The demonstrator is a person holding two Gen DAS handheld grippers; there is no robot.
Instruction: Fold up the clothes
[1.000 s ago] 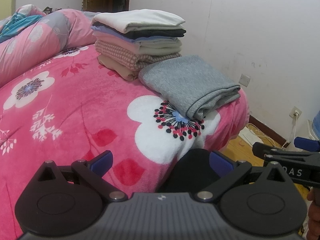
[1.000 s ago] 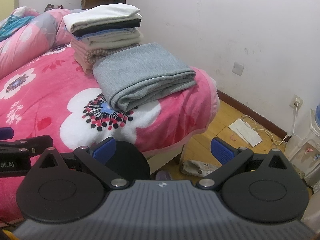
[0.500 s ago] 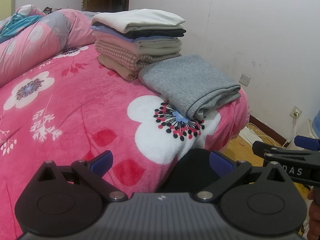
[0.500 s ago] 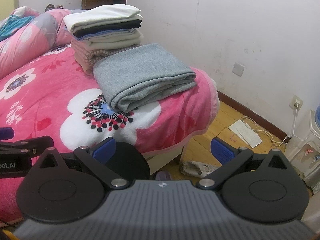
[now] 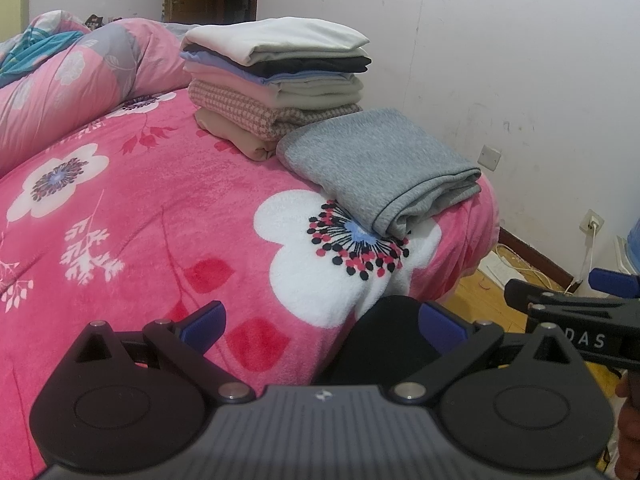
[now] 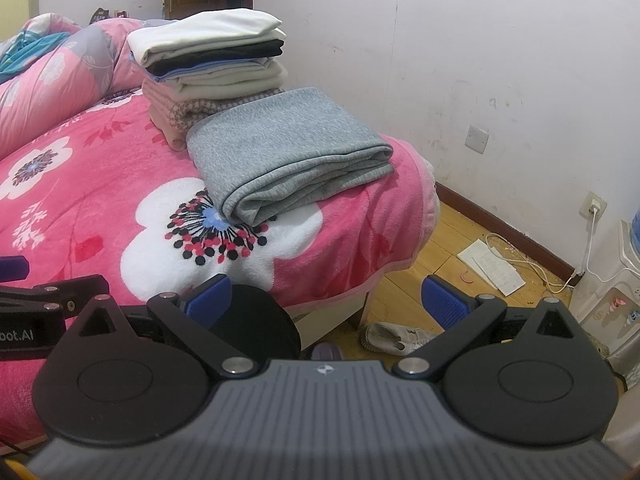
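A folded grey garment lies on the pink flowered bed near its right corner; it also shows in the right wrist view. Behind it stands a stack of several folded clothes, also seen from the right wrist. My left gripper is open and empty, low at the bed's front edge. My right gripper is open and empty, held over the bed's corner and floor. Both are well short of the grey garment.
A rolled pink quilt lies at the back left. The white wall runs along the right. On the wooden floor are a shoe, papers, cables and a water dispenser. A dark round object sits below the bed edge.
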